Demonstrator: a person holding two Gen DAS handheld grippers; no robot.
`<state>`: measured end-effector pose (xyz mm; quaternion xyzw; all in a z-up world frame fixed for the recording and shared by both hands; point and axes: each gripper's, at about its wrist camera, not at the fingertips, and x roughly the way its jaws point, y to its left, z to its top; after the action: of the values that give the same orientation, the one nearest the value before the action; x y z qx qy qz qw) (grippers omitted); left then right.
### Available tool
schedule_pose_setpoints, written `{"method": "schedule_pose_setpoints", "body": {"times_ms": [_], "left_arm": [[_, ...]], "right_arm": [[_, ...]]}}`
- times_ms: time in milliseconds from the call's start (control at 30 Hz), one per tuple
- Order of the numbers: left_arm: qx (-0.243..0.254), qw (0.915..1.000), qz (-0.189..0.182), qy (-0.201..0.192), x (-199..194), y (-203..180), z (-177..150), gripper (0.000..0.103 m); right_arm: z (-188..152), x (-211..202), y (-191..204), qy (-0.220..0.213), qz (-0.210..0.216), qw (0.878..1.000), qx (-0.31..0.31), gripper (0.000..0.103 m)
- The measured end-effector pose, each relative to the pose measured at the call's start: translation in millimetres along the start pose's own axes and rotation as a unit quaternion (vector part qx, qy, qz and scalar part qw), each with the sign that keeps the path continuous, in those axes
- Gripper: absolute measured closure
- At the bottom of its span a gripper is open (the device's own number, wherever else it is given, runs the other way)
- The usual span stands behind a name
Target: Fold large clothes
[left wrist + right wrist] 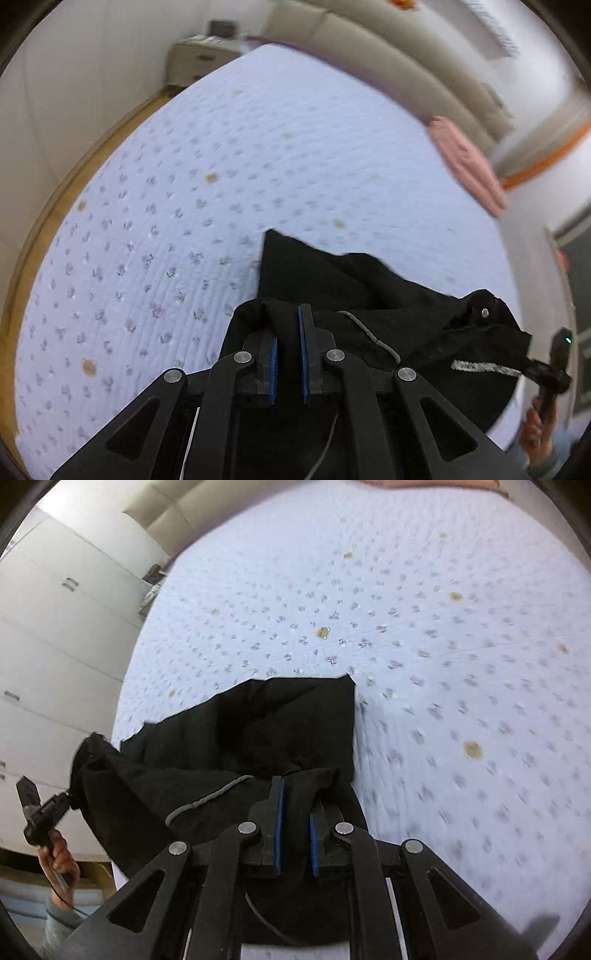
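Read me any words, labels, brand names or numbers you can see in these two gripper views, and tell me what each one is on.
None can be read.
White strip on the black garment, near its right edge: looks like a printed or stitched label, too blurred to read.
Quilted bedspread: only a small flower pattern and brownish spots, no text.

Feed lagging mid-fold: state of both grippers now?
Left gripper: closed on the black garment.
Right gripper: closed on the same garment.
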<state>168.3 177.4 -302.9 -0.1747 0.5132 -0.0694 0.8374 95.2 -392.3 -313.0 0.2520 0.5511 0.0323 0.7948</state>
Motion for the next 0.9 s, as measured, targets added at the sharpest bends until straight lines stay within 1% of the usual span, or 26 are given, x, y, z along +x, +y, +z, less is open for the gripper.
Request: {"method": "schedule_pose_setpoints", "body": {"times_ms": [67,100,133,200,300,367,400,467,500,567,600,633,667,700,733,800,833,900], "left_arm": [[-0.023,0.9995,0.017,0.016,26.3,4.1,-2.7,0.094],[-0.032,0.9986,0.029,0.030,43.8,8.9,-4.4,0.093],[-0.035,0.9979,0.038,0.038,54.9,10.9,-7.9,0.092],[-0.030,0.9972,0.054,0.042,68.4,10.7,-12.0,0.090],[-0.017,0.9962,0.076,0.040,71.3,4.6,-12.6,0.090],[-0.011,0.9956,0.082,0.044,66.1,1.5,-11.4,0.090],[-0.005,0.9955,0.082,0.046,58.8,-0.5,-9.2,0.090],[0.004,0.9963,0.074,0.044,40.1,-3.1,-5.2,0.089],[0.006,0.9972,0.062,0.041,26.9,-3.5,-2.9,0.087],[-0.004,0.9992,0.020,0.034,-2.0,0.2,2.3,0.083],[-0.011,0.9994,-0.002,0.034,-12.8,4.0,5.1,0.082],[-0.018,0.9990,-0.021,0.035,-20.9,6.8,7.4,0.080],[-0.023,0.9981,-0.043,0.037,-28.4,9.3,9.5,0.078],[-0.025,0.9973,-0.057,0.039,-31.9,10.6,10.5,0.076],[-0.023,0.9964,-0.070,0.042,-35.8,11.6,11.3,0.075],[-0.019,0.9950,-0.084,0.050,-38.4,11.0,11.2,0.069],[-0.012,0.9946,-0.087,0.054,-39.3,9.2,10.7,0.068],[0.003,0.9945,-0.086,0.060,-42.6,5.9,9.4,0.066]], "right_arm": [[10.7,33.9,-5.0,0.024,-0.005,1.000,0.006,0.088],[14.2,45.7,-8.4,0.036,-0.005,0.999,0.011,0.088],[15.6,63.0,-13.8,0.055,0.001,0.998,0.021,0.088],[16.2,75.2,-17.7,0.068,0.009,0.997,0.027,0.088],[19.1,85.9,-22.2,0.081,0.025,0.996,0.025,0.088],[20.6,85.1,-29.6,0.094,0.052,0.993,0.040,0.087],[23.7,80.2,-33.2,0.096,0.064,0.992,0.048,0.084],[25.9,64.8,-40.5,0.096,0.094,0.989,0.063,0.079],[26.4,59.3,-42.2,0.093,0.103,0.988,0.065,0.076],[26.9,40.7,-44.4,0.082,0.127,0.986,0.070,0.070],[26.7,31.1,-44.2,0.074,0.137,0.985,0.069,0.063],[26.3,21.0,-43.3,0.063,0.139,0.986,0.067,0.046],[26.4,13.0,-42.5,0.051,0.132,0.988,0.065,0.040],[27.0,1.9,-41.7,0.036,0.125,0.990,0.062,0.032],[27.6,-7.2,-40.5,0.024,0.128,0.990,0.060,0.032],[29.4,-16.3,-39.2,0.009,0.136,0.989,0.058,0.031],[30.1,-17.5,-36.8,0.008,0.133,0.990,0.053,0.031],[32.3,-10.5,-27.5,0.012,0.108,0.994,0.027,0.031]]}}
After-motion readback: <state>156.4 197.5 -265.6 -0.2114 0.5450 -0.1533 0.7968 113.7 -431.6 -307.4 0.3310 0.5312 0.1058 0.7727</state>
